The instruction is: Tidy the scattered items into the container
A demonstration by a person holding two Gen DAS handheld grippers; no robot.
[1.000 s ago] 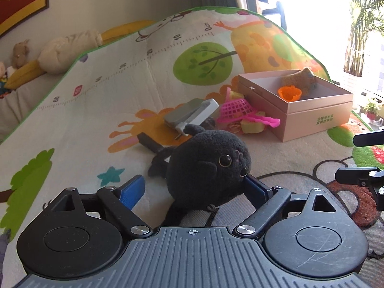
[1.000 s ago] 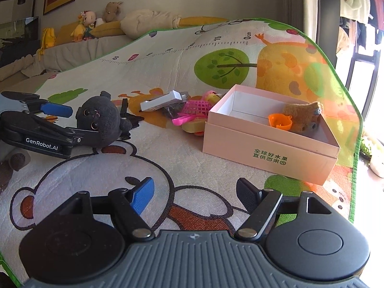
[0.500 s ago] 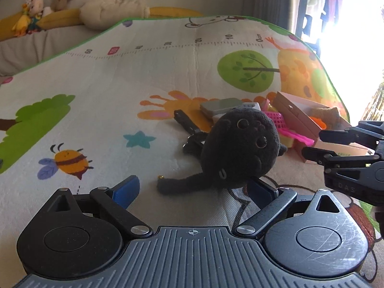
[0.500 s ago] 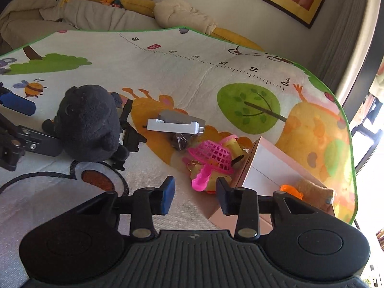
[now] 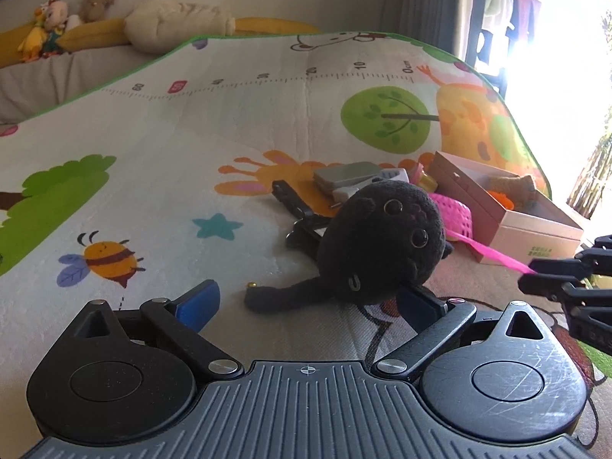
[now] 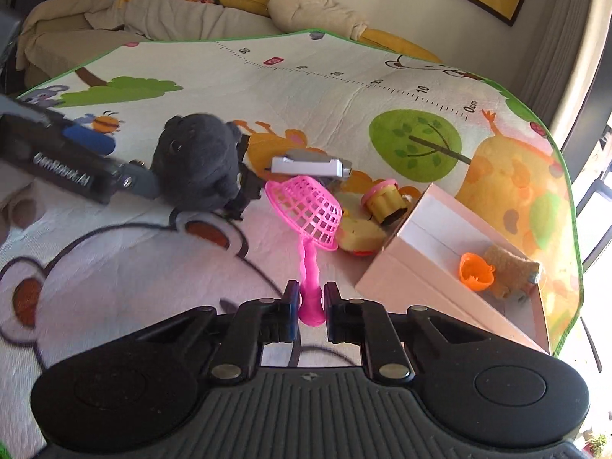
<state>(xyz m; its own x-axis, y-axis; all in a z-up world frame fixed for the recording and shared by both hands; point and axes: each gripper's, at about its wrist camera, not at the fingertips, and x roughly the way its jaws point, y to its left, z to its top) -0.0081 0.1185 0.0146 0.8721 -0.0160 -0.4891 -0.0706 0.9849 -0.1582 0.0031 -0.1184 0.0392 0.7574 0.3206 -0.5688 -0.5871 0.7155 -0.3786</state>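
Note:
My right gripper (image 6: pixel 309 308) is shut on the handle of a pink toy net scoop (image 6: pixel 306 210); it also shows in the left wrist view (image 5: pixel 482 246). My left gripper (image 5: pixel 306 302) is wide open; a black plush toy (image 5: pixel 382 244) rests against its right finger and is not clamped. The plush also shows in the right wrist view (image 6: pixel 199 164). The pink box (image 6: pixel 440 267) stands to the right and holds an orange cup (image 6: pixel 476 271) and a tan plush (image 6: pixel 510 271).
A grey and white gadget (image 6: pixel 310 164), a yellow toy cupcake (image 6: pixel 384 201), a yellow foam piece (image 6: pixel 361 235) and black clips (image 5: pixel 294 201) lie on the play mat beside the box. A sofa with soft toys (image 5: pixel 57 30) lines the far edge.
My right gripper moved in and shut on the pink scoop's handle. My left gripper stayed open at the black plush and the view shifted slightly.

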